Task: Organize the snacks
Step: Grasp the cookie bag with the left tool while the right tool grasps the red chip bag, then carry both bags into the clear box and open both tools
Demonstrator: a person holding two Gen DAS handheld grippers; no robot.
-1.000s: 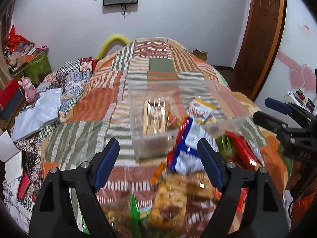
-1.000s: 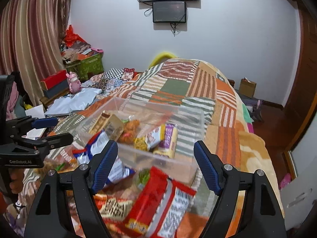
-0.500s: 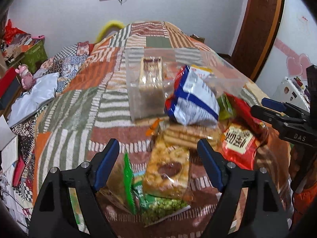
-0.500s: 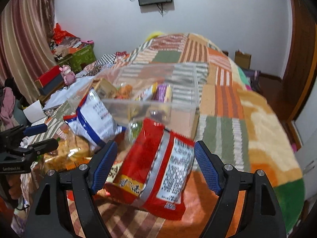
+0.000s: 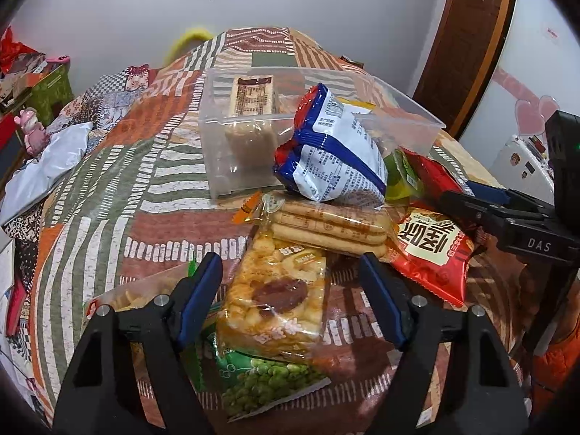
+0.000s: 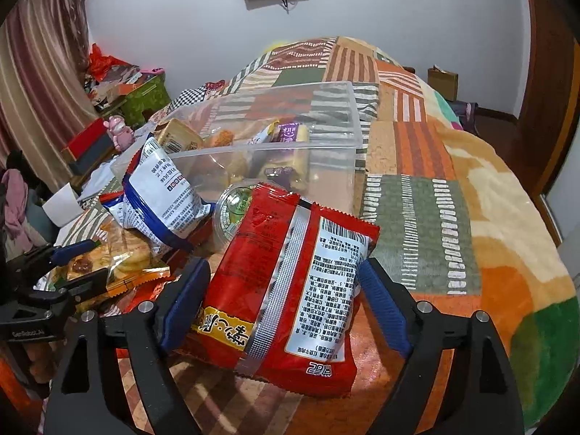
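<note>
Your left gripper [image 5: 290, 301] stands wide open with its jaws on either side of a clear packet of yellow puffed snack [image 5: 277, 299], which lies on the bed's patchwork quilt [image 5: 108, 188] on top of a green pea packet [image 5: 268, 380]. Your right gripper [image 6: 286, 301] is just as open, straddling a red snack bag [image 6: 290, 290] that lies back side up. Neither holds anything yet.

By the look of it, you are at the reach-and-pick step: the clear plastic bin [image 5: 232, 159] already holds a few packets, while most of the pile sits in front of it on the bed. Next, each gripper would need to come down and close across the narrow width of its packet, firmly enough to hold crinkly film but not so hard as to crush what is inside, then lift clear of the pile and carry over the bin's rim.

The left view shows you what the right cannot: the biscuit pack [image 5: 326, 228] just beyond the puffed snack, the pea packet beneath it, and a smaller red packet with large characters [image 5: 431, 253] beside your right gripper. The right view gives you the bin's interior better, with a purple-wrapped bar [image 6: 290, 134] and other small packets inside, plus a round clear-lidded cup [image 6: 232, 210] wedged between the red bag and the blue-and-white bag [image 6: 159, 195] leaning at the bin's front wall.
</note>
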